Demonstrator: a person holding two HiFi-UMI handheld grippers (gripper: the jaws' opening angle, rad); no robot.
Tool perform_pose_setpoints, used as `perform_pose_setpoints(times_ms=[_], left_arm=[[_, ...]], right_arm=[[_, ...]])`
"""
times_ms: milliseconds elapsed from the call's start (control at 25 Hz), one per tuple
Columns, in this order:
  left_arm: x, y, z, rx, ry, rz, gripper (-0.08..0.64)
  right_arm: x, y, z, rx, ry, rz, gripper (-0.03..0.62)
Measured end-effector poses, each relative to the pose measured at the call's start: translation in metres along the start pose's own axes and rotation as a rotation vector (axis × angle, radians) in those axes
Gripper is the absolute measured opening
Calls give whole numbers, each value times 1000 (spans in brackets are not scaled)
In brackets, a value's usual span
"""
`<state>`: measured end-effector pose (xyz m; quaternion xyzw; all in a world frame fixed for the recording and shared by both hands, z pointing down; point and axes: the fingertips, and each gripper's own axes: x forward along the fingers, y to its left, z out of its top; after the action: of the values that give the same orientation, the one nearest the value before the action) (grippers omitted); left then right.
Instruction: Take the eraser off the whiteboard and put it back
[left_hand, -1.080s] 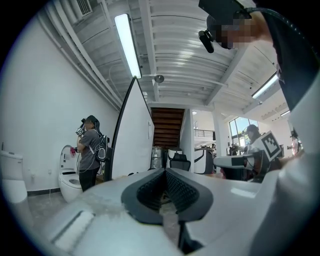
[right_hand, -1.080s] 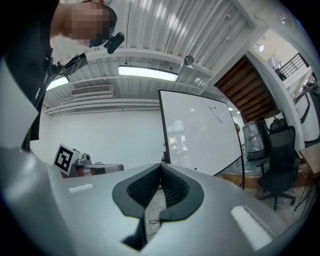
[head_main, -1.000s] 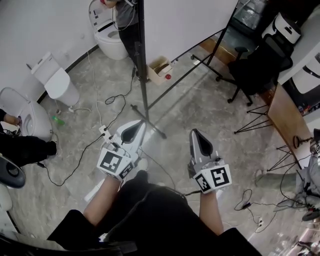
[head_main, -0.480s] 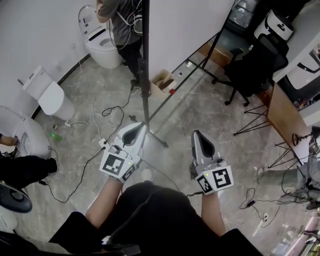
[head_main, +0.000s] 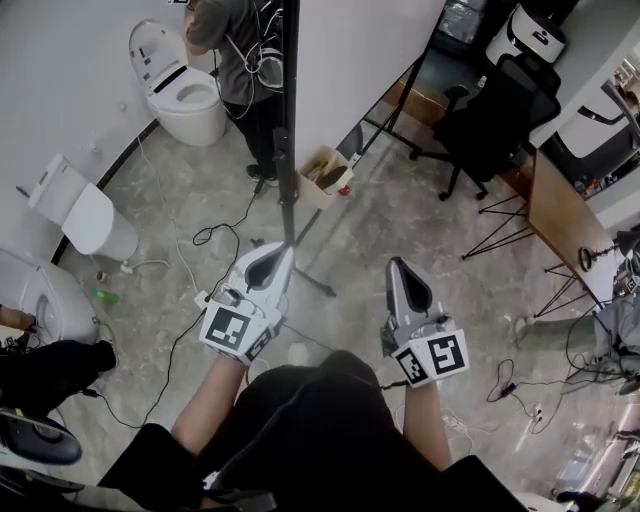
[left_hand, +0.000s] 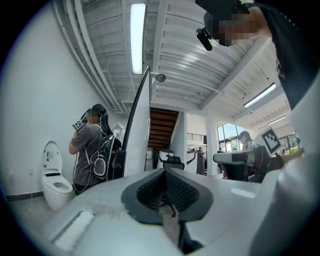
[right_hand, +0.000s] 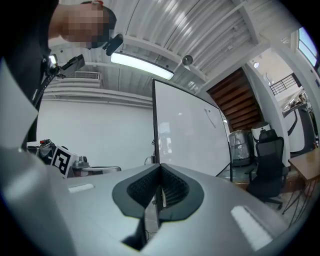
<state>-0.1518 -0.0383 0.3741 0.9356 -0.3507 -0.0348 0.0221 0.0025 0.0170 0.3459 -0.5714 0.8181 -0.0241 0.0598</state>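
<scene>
The whiteboard stands on a black wheeled frame ahead of me, seen edge-on in the left gripper view and face-on in the right gripper view. No eraser shows in any view. My left gripper is held level with its tip close to the board's black upright post, jaws shut and empty. Further right, my right gripper also points level at the board, jaws together with nothing between them.
A person stands by a white toilet at the back left, with more toilets along the left wall. A cardboard box sits by the frame's foot. Cables trail over the floor. A black office chair and a desk stand at right.
Both grippers and the head have moved forward toward the whiteboard; the post, box and toilets have slid nearer in the head view. Both jaws stayed shut.
</scene>
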Motion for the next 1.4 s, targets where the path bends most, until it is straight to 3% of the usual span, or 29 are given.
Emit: perform_pose_setpoints(times_ms=[680, 1000, 1400], left_arm=[[18, 25, -10, -27, 4, -7, 5], [59, 27, -8, 23, 13, 13, 5], [133, 35, -19, 98, 95, 89, 6]], right_arm=[[23, -6, -1, -17, 11, -20, 9], [46, -40, 0, -1, -2, 20, 9], [90, -94, 7, 4, 2, 110, 9]])
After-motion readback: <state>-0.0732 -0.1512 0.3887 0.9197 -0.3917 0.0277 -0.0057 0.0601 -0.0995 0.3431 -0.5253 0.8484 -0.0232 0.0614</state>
